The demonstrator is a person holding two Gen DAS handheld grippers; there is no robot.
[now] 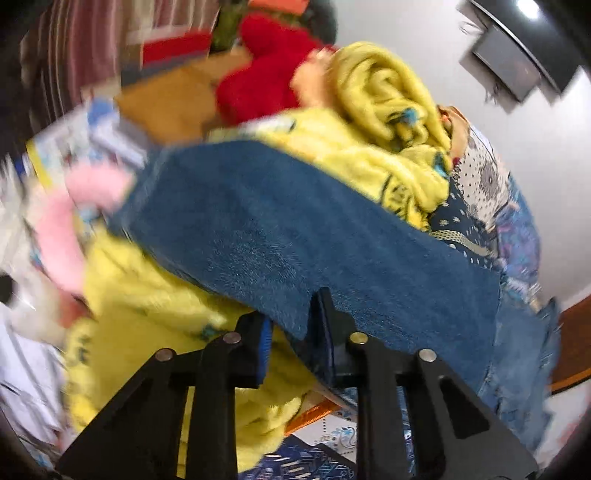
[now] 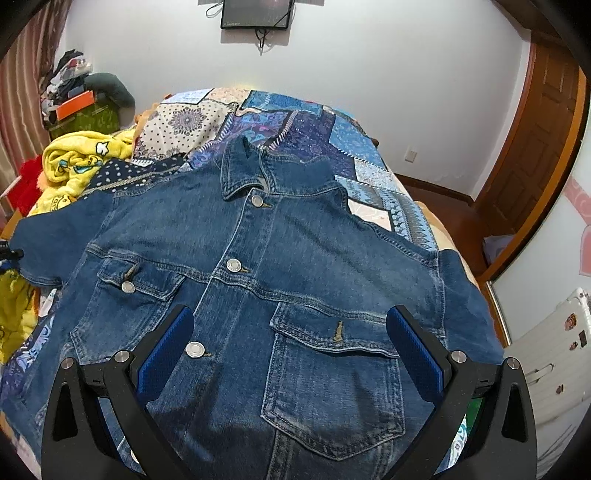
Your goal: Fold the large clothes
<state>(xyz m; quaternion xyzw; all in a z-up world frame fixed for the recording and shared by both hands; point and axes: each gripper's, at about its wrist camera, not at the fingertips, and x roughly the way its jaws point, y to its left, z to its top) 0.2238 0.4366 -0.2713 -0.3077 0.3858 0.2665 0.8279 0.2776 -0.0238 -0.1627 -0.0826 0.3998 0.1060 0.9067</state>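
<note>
On the patchwork quilt, the blue denim jacket is laid front-up and buttoned, ready for folding. Its sleeve is pinched by the left gripper, presumably for folding inward; the right gripper is held spread above the chest, gripping nothing.

Bed under patchwork quilt. Yellow blanket bunched at its left edge, red cloth beyond. Wall screen; wooden door right.
</note>
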